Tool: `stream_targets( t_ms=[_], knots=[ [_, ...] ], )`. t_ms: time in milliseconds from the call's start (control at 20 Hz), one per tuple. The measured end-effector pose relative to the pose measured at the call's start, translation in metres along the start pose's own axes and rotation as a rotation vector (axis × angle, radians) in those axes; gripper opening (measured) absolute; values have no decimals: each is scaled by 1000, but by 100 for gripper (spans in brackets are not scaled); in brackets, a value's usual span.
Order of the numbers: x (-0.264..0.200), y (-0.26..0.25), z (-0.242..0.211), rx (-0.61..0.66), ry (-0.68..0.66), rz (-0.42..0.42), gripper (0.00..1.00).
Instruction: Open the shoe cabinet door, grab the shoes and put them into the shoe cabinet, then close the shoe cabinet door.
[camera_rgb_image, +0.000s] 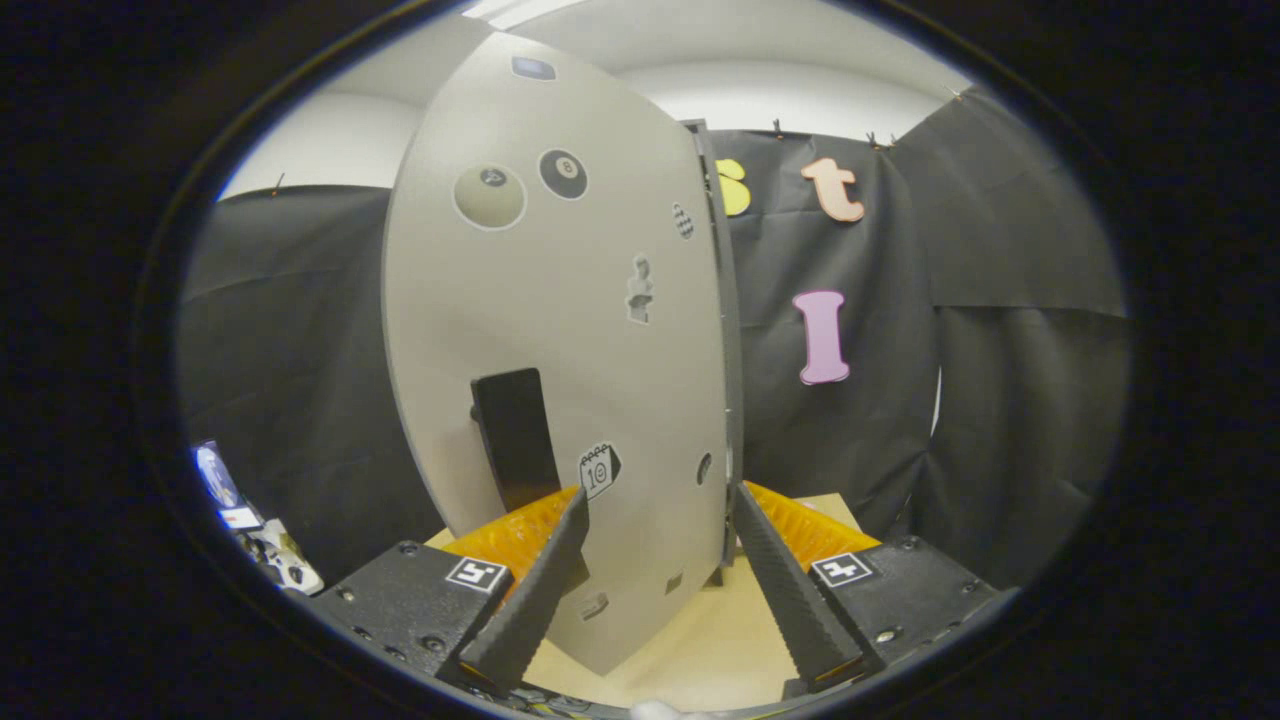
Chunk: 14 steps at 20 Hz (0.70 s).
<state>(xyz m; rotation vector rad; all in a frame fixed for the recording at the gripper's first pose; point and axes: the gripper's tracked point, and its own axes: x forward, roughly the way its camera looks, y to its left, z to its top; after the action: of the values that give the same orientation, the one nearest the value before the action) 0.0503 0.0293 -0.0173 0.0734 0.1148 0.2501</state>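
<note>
The shoe cabinet door is a tall grey panel with small stickers, standing close ahead of me. Its black handle sits low on the panel, just above and left of my left fingertip. A dark strip runs down the door's right side. My gripper is open with its fingers spread wide. The left finger lies in front of the door's face, and the right finger is just beyond the door's right edge. Neither finger presses on anything. The cabinet's inside is hidden behind the panel.
The cabinet stands on a light wooden tabletop that shows between and beneath my fingers. Black cloth hangs behind and on both sides. A few small items lie low to the left, beside my left finger's mount.
</note>
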Motion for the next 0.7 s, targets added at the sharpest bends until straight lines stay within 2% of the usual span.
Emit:
stream_targets(
  t_ms=[250, 450, 700],
  knots=[
    [42, 48, -5, -21, 3, 48, 96],
    [83, 92, -2, 5, 4, 121, 99],
    [136, 124, 6, -32, -20, 140, 99]
  ],
)
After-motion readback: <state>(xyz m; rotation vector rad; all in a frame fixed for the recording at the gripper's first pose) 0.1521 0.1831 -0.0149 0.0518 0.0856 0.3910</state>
